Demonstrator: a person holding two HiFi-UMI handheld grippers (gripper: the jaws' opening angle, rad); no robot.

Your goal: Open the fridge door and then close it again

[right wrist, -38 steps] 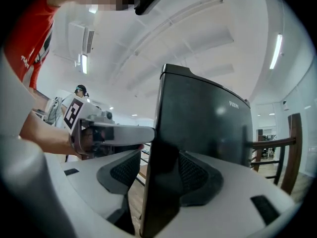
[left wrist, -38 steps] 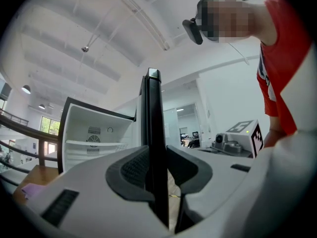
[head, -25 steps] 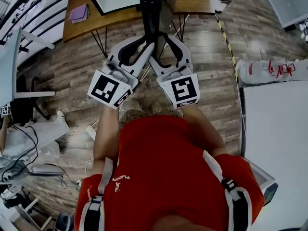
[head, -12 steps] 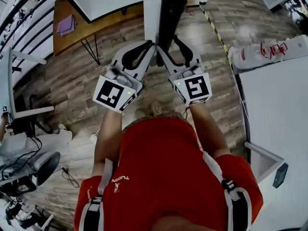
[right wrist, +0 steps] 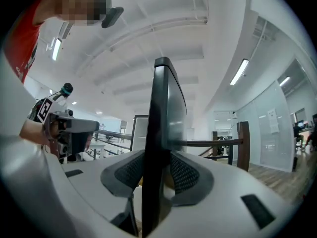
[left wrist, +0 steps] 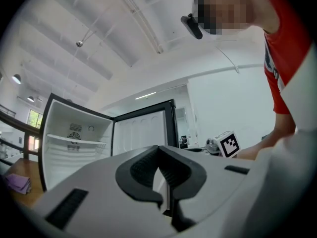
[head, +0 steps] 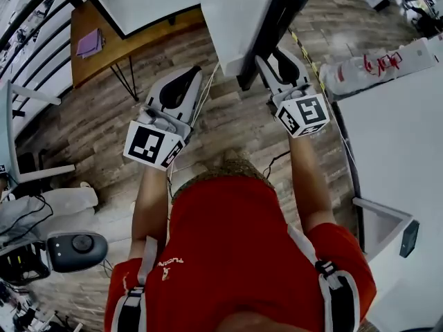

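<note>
At the open fridge door [head: 235,19]: right tongs [right wrist: 156,170], just closing, pinched on its edge; left tongs [left wrist: 159,167] pressed together

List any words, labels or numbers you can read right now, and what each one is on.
None reads clearly.
Red shirt: small white print, too blurred to read.
Marker cube at the left and marker cube at the right: black-and-white square patterns, no words.
White bundle on the floor: red marks, too blurred.
Sheets on the glass wall: too small.
</note>
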